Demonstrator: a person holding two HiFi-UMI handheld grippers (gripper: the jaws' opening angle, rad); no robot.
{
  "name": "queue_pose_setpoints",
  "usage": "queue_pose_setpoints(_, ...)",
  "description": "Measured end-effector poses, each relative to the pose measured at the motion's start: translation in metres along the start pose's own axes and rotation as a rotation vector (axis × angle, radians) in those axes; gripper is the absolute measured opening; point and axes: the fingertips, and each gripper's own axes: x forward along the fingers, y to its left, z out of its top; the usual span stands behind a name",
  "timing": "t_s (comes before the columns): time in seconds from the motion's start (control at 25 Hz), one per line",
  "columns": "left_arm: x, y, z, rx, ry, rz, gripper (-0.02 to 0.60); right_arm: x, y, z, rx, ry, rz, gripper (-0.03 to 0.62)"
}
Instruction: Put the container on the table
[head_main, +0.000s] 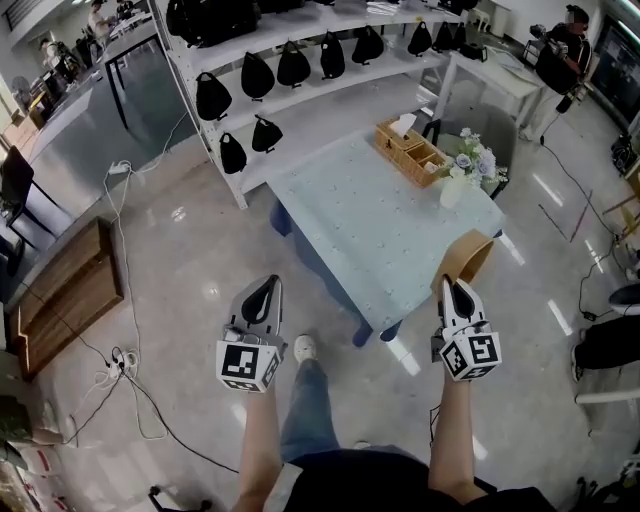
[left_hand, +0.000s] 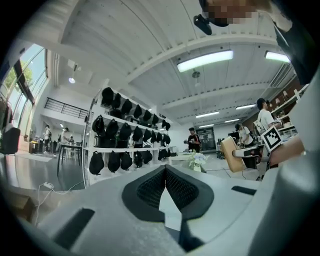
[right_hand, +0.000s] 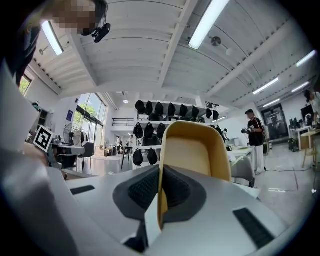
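A tan, open container (head_main: 467, 258) stands on edge in the air just off the near right corner of the pale blue table (head_main: 370, 225). My right gripper (head_main: 454, 287) is shut on the container's rim, and in the right gripper view the yellow container (right_hand: 196, 148) rises between the dark pads (right_hand: 176, 187). My left gripper (head_main: 263, 293) is held over the floor to the left of the table, shut with nothing in it; its pads (left_hand: 181, 189) meet at the tip in the left gripper view.
A wooden organiser box (head_main: 412, 151) and a vase of flowers (head_main: 462, 168) stand on the table's far right part. Behind it, a white shelf rack (head_main: 300, 85) carries several black bags. Cables and a power strip (head_main: 115, 365) lie on the floor at left. My shoe (head_main: 305, 349) shows below.
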Motion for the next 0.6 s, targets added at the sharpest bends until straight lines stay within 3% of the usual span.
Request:
queue_pose_setpoints(0.32, 0.118, 0.101, 0.001, -0.017, 0.027, -0.081, 0.008, 0.143, -0.003, 0.007, 0.009, 0.029, -0.072, 0.006)
queue_pose_setpoints(0.6, 0.208, 0.145, 0.010, 0.005, 0.016, -0.177, 0.008, 0.229, -0.006, 0.019, -0.019, 0.036, -0.105, 0.006)
